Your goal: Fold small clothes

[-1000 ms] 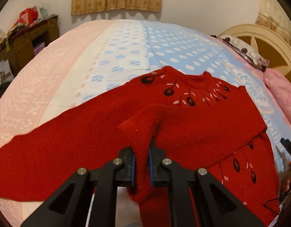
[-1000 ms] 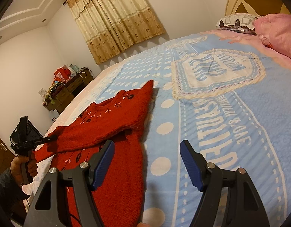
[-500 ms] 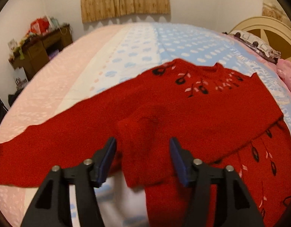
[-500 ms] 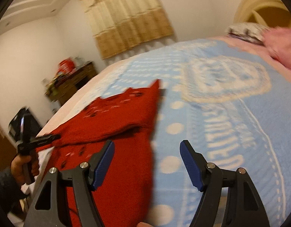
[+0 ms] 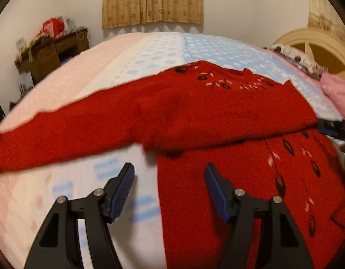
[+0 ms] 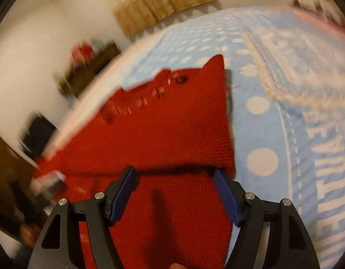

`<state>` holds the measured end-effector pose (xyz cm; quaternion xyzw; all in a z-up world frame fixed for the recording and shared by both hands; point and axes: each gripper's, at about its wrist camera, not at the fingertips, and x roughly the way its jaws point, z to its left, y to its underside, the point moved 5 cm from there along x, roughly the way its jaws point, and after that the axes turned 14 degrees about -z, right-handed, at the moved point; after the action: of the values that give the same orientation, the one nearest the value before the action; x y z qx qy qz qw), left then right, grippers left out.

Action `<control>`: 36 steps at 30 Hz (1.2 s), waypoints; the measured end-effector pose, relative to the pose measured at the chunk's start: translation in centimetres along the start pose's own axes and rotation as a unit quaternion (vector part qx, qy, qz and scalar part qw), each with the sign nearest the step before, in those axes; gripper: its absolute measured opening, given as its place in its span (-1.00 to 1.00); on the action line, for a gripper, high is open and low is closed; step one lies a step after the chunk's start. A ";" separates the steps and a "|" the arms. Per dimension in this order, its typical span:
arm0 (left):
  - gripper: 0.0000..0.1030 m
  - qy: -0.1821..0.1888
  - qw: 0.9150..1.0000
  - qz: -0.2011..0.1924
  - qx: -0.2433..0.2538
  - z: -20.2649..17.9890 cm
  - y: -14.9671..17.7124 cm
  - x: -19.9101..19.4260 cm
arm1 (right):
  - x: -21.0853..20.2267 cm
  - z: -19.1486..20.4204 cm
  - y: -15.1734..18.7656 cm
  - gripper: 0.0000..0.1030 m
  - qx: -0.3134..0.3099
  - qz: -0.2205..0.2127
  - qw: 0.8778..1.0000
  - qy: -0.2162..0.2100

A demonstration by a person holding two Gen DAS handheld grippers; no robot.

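Both claws stand with a wide gap, neither pinching cloth: left gripper (image 5: pixel 169 189) has its jaws opening, nothing pressed by the blue pads, hovering over the near edge of the red sweater (image 5: pixel 217 116); right gripper (image 6: pixel 173 192) hangs spread above the same sweater (image 6: pixel 163 134), its right fingertip just at the garment's edge toward 3 o'clock. That sweater lies flat on the blue-and-pink bedspread (image 5: pixel 150 51), one sleeve folded across the chest, the other stretching out to 9 o'clock in the left view. Only the left view gives the long sleeve, the embroidered leaf sprays on the lower body and a crisp look at the curtain (image 5: pixel 152 0) and cluttered desk (image 5: pixel 51 49). Only the right view gives the lettered patch of bedspread (image 6: pixel 318 157) at 3 o'clock. Heavy blur there smears the room at 9 o'clock; whether the fingertips touch the knit cannot be told. At 3 o'clock in the left view a dark tool part is cut off by the frame.
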<state>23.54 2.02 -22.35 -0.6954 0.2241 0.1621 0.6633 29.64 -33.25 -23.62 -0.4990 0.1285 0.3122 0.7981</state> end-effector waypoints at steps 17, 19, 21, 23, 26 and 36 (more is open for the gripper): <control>0.71 0.026 0.996 -0.037 -0.073 0.9 1.1 -5.2 | -8.2 3.9 1.2 0.40 -0.039 -0.082 0.992 0.086; 0.77 0.021 0.997 -0.036 -0.071 0.8 1.3 -5.3 | -8.6 6.9 3.8 0.40 -0.071 -0.058 0.995 0.032; 0.77 0.022 0.997 -0.027 -0.065 0.6 2.0 -5.1 | -9.0 8.4 6.7 0.40 -0.099 -0.031 0.995 0.000; 0.77 0.024 0.998 -0.015 -0.057 0.3 2.9 -5.1 | -9.3 8.4 9.2 0.40 -0.120 -0.017 0.993 0.005; 0.77 0.027 0.999 -0.017 -0.037 -0.3 4.0 -6.0 | -10.2 6.3 11.1 0.40 -0.092 -0.006 0.995 0.030; 0.88 0.019 0.998 -0.055 -0.020 2.9 -0.1 -9.2 | -13.4 5.2 8.3 0.40 -0.032 -0.054 0.997 0.055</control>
<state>16.06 5.77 -17.65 -0.7225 0.1944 0.1166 0.6532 13.55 -31.08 -20.27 -0.5470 0.1349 0.2447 0.7891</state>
